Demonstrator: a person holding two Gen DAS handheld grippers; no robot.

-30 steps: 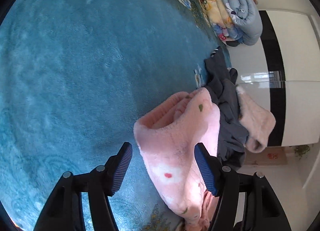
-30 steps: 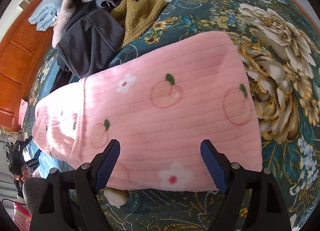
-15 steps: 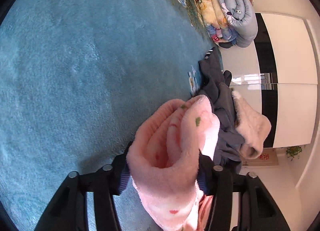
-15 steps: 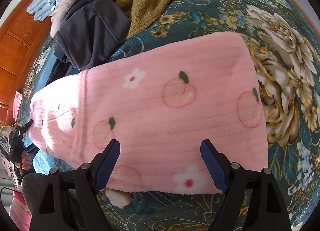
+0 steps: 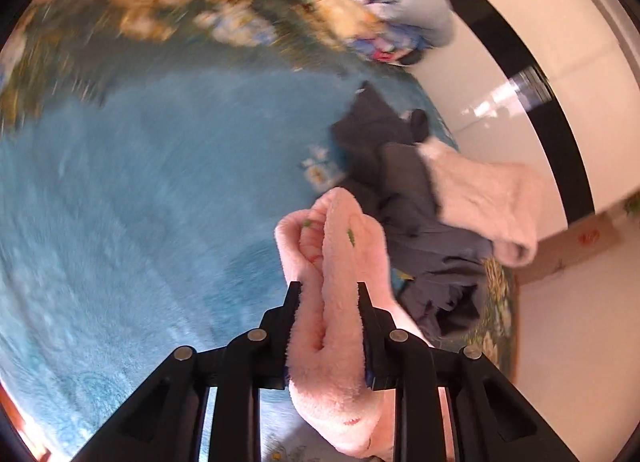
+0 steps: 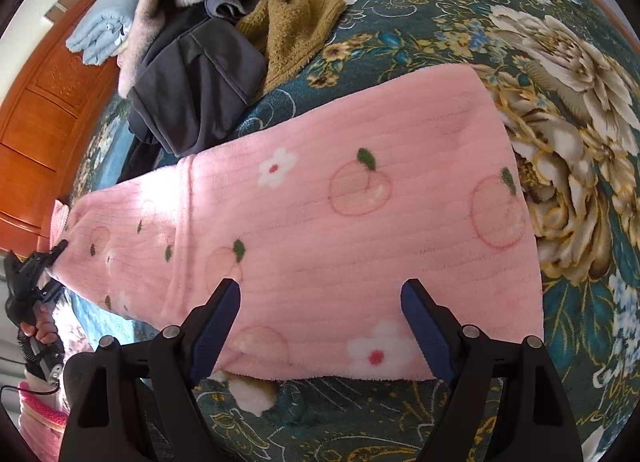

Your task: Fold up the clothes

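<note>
Left hand-held gripper point(image 5: 327, 290) of mine pinching a bunched end of the pink fleece garment point(image 6: 320, 229), right hand-held gripper point(image 6: 321, 294) spread wide above its near hem, garment stretched flat across the floral bedspread point(image 6: 560, 61), dark clothes pile point(image 6: 196, 77) just beyond.

Bright daylight, left view motion-blurred, right view sharp, fisheye-warped edges

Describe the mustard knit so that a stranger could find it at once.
On the floral bedspread, look at the clothes heap near the wooden headboard. The mustard knit lies at the heap's edge, against the dark grey garment. It is the only yellow-brown, coarse-knitted piece; the pink fleece nearby is smooth and printed.
</note>
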